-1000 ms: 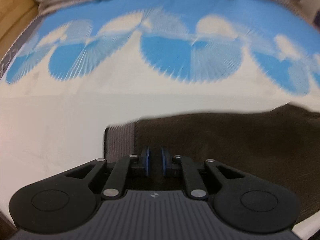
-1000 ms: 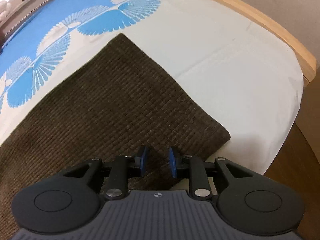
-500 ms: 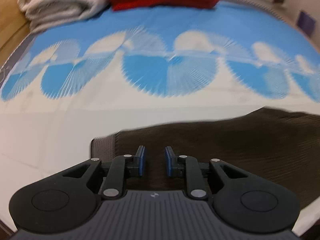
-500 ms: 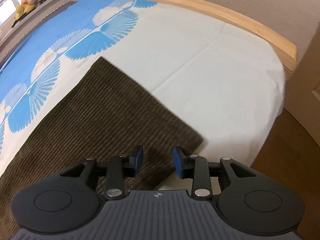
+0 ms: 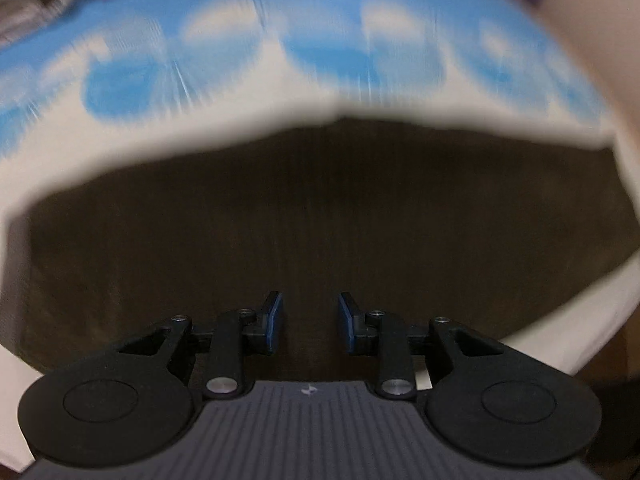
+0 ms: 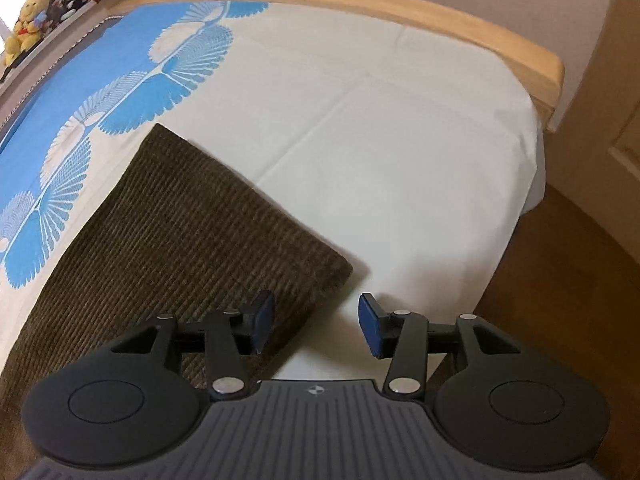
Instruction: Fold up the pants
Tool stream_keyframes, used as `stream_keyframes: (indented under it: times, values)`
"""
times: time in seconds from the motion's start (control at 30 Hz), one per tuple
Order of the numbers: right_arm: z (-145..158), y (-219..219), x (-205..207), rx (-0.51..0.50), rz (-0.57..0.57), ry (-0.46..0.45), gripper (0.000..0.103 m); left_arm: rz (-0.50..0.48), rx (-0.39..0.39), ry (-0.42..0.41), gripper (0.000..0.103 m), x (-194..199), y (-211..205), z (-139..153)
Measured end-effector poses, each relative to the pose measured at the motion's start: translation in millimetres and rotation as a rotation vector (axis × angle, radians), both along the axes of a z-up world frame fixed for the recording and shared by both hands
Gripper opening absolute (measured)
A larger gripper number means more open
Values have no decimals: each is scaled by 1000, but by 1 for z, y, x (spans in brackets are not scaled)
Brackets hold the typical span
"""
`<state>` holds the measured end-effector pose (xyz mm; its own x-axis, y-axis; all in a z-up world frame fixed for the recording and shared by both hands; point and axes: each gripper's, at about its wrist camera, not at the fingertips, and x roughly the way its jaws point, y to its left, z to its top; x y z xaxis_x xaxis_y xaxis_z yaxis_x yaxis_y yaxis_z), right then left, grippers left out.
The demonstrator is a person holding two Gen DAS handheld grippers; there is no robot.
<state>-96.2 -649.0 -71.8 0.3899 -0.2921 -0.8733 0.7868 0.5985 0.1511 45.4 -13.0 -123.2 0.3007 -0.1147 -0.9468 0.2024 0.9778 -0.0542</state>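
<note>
Both claws are now spread and empty, where a second ago each was nearly closed at the fabric edge. Taken from the left: the left gripper (image 5: 308, 322) is seen with its blue pads (image 5: 273, 322) well parted, nothing held between them, and the brown corduroy pants (image 5: 304, 220) fill the view ahead of it. That view is badly smeared by motion, so the exact lie of the cloth there cannot be judged with confidence; it appears only that the left gripper has been swung inward over the garment, since more brown is now seen than half a second ago.

On the right, the right gripper (image 6: 316, 326) has been opened wider than before and drawn back and up. Its left pad is seen over the cloth and its right pad over bare white sheet, with the folded corner of the pants (image 6: 192, 240) lying flat on the bed (image 6: 400, 120), apart from both pads. A release is therefore judged to have been made: the fold has been laid down and let go. The square, even edge suggests the fold has been set cleanly, and a further fold or a smoothing pass may be called for next.
</note>
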Motion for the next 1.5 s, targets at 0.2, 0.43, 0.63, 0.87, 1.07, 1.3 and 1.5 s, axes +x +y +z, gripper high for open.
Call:
stream_keyframes:
  times: [0.2, 0.43, 0.63, 0.87, 1.07, 1.3, 1.5]
  values:
    - [-10, -14, -9, 135, -102, -86, 52, -2, 25, 25, 39, 7, 5, -7]
    - [-24, -24, -10, 224, -215, -153, 53, -8, 35, -62, 41, 11, -1, 10]
    - [-30, -16, 6, 224, -241, -201, 50, -31, 29, -78, 41, 13, -2, 11]
    - [-31, -15, 6, 211, -289, -217, 20, -46, 31, -108, 41, 11, -2, 17]
    - [-18, -8, 6, 172, -285, -240, 19, -57, 37, -122, 41, 8, -5, 21]
    - [7, 7, 12, 103, -244, -282, 18, -53, 17, -148, 41, 5, -3, 30]
    - [44, 37, 26, -34, -126, -299, 18, -17, -13, -164, 41, 5, 9, 40]
